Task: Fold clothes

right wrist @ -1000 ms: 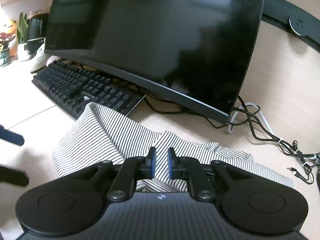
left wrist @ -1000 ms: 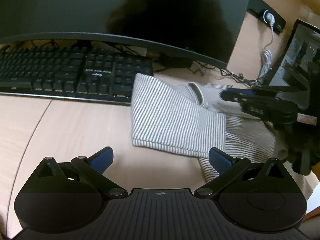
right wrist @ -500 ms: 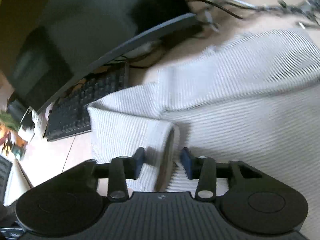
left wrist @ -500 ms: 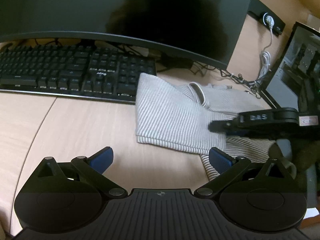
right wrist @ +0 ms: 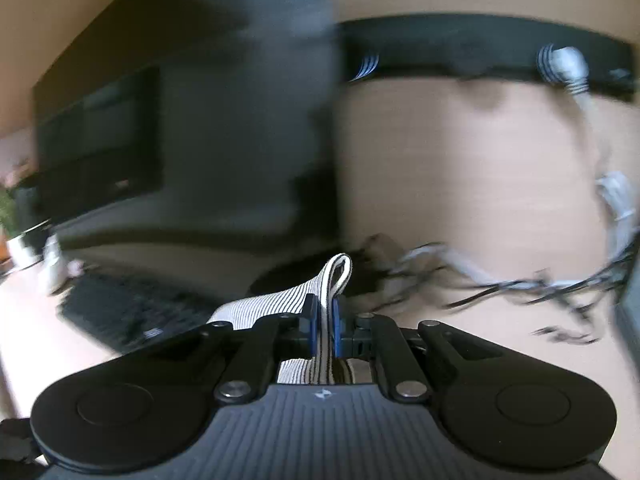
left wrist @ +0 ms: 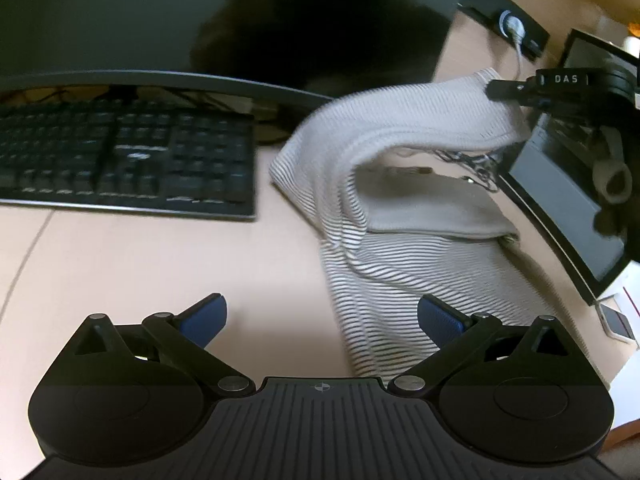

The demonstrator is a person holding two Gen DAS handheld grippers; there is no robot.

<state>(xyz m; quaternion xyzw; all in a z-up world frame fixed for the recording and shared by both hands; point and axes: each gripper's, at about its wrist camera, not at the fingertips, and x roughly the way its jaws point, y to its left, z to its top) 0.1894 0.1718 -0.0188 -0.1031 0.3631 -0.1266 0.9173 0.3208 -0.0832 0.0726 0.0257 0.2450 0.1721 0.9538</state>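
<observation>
Right tongs [right wrist: 323, 320], open half a second ago, now pinch striped garment [left wrist: 400, 208] edge, lifted off surface [left wrist: 140, 264]; fold under way. Left tongs [left wrist: 322, 316] open, idle.

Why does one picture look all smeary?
Right wrist view: the monitor and cables are streaked by motion blur, while the right tongs and striped shirt stay sharp. Left wrist view: milder blur on the keyboard.

I count one striped garment [left wrist: 400, 240] at centre right of the left view, two grippers, left gripper [left wrist: 322, 316] and right gripper [right wrist: 323, 322], one keyboard [left wrist: 124, 164] at left, one big monitor [left wrist: 200, 20] on top, one smaller screen [left wrist: 568, 200] at right edge.
</observation>
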